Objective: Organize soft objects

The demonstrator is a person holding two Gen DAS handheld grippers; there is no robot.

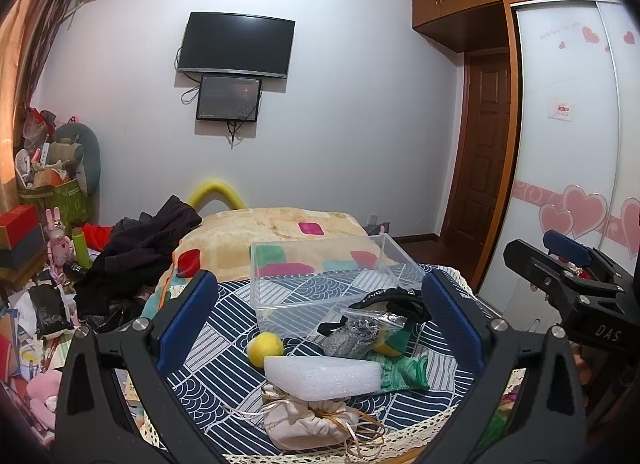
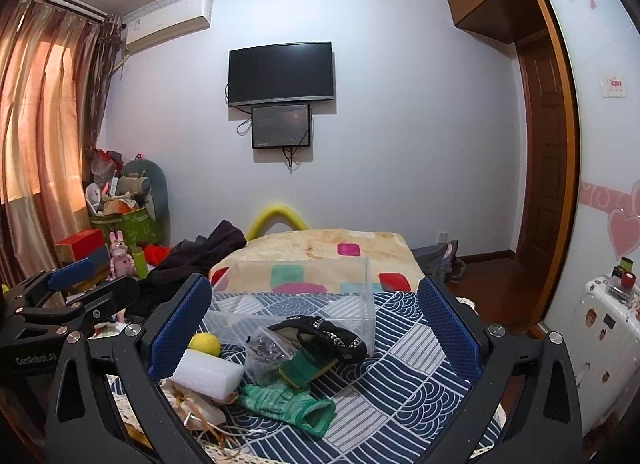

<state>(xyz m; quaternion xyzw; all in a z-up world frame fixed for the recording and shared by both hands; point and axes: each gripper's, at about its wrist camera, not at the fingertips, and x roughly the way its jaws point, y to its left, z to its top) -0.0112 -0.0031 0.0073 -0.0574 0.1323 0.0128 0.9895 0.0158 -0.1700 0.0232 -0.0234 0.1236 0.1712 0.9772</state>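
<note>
A pile of soft things lies on the blue patterned cloth in front of a clear plastic box: a white foam block, a yellow ball, a beige drawstring pouch, a green knit piece, a plastic bag and a black band. My left gripper is open above them, holding nothing. My right gripper is open and empty over the same pile; the foam block, ball, green knit piece and box show there.
A bed with a beige blanket lies behind the box, with dark clothes heaped at its left. Clutter and boxes fill the left floor. A wardrobe stands at the right, a white suitcase beside it.
</note>
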